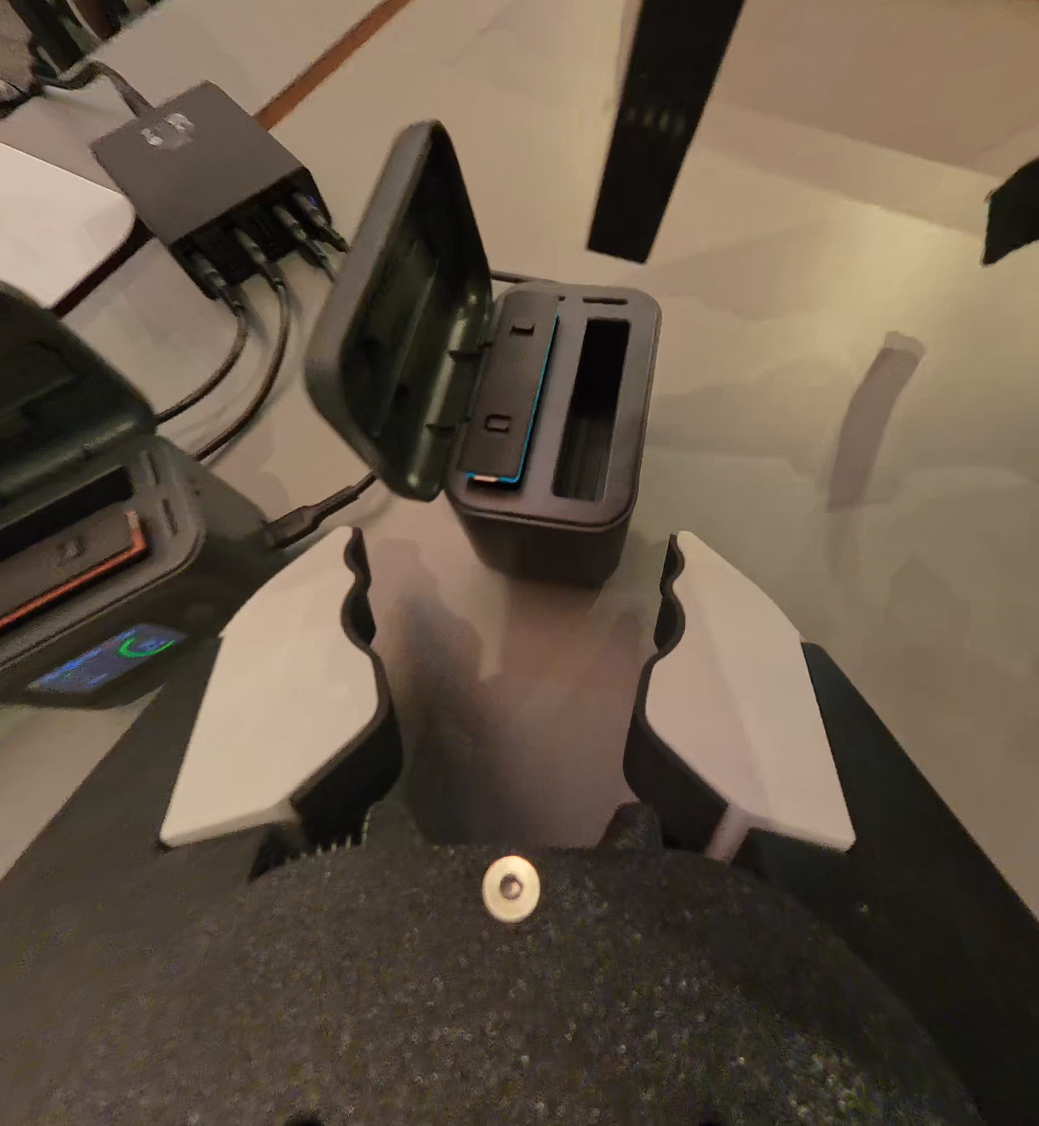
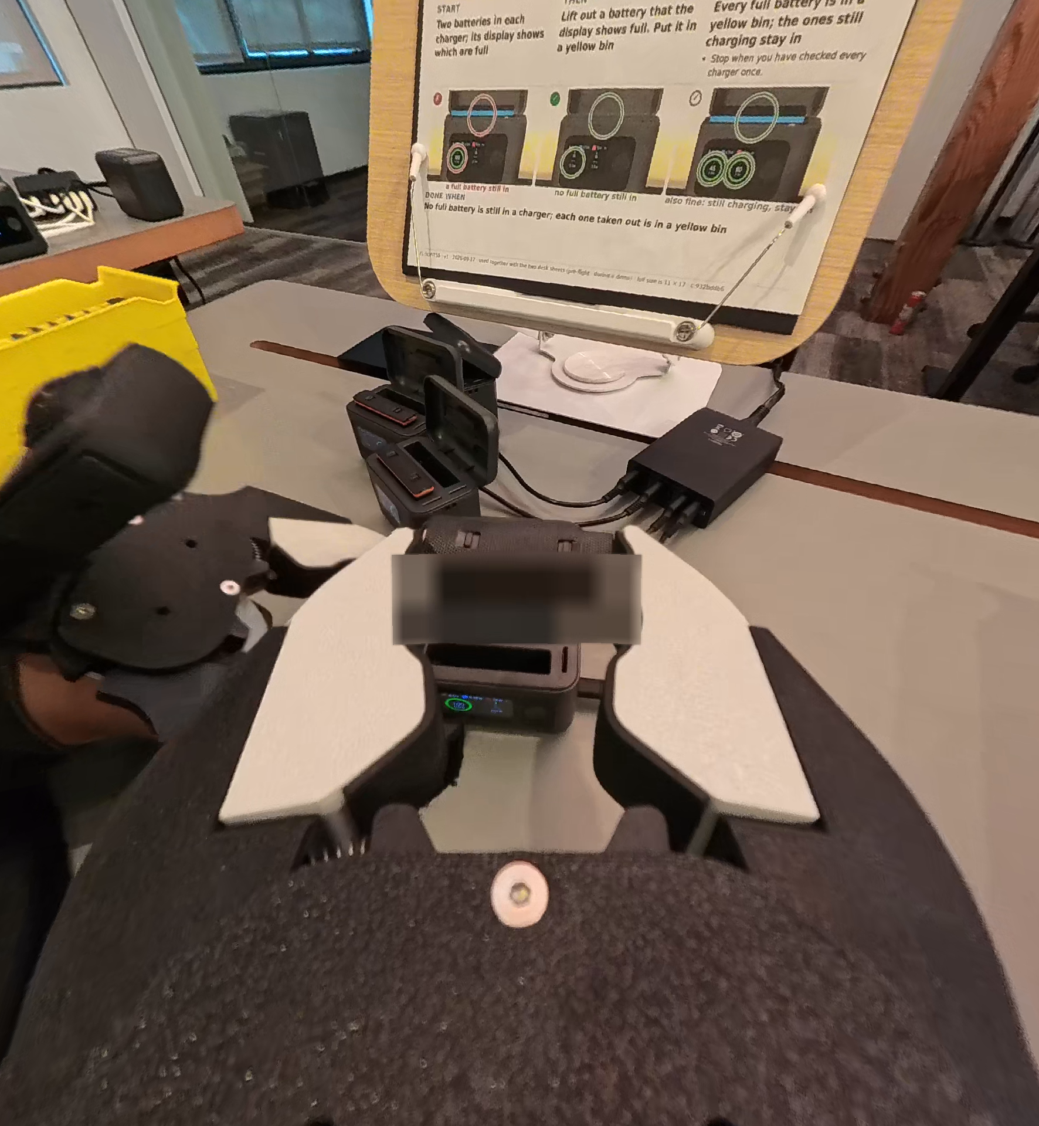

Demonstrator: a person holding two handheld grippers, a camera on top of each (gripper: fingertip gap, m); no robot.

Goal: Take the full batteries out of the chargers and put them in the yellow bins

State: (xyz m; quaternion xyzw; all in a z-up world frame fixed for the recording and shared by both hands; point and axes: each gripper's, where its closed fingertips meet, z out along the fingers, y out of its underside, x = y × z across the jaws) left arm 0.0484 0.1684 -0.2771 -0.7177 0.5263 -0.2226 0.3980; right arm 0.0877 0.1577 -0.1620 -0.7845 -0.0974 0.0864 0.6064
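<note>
Blue-edged battery (image 1: 508,402), likely hard, light and slick, should be pinched by its top edge at 12 o'clock of the wide-open, empty left claw (image 1: 514,600), while the right claw (image 2: 517,600) is spread open around the near charger (image 2: 505,688).

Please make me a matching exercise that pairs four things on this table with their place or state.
Things:
A. blue-edged battery
B. yellow bin
C. power hub
D. left gripper

Places or states:
1. open, holding nothing
2. seated in a charger, beside an empty slot
3. has several cables plugged in
4. at the far left of the right wrist view

Pairs: A-2, B-4, C-3, D-1
</note>
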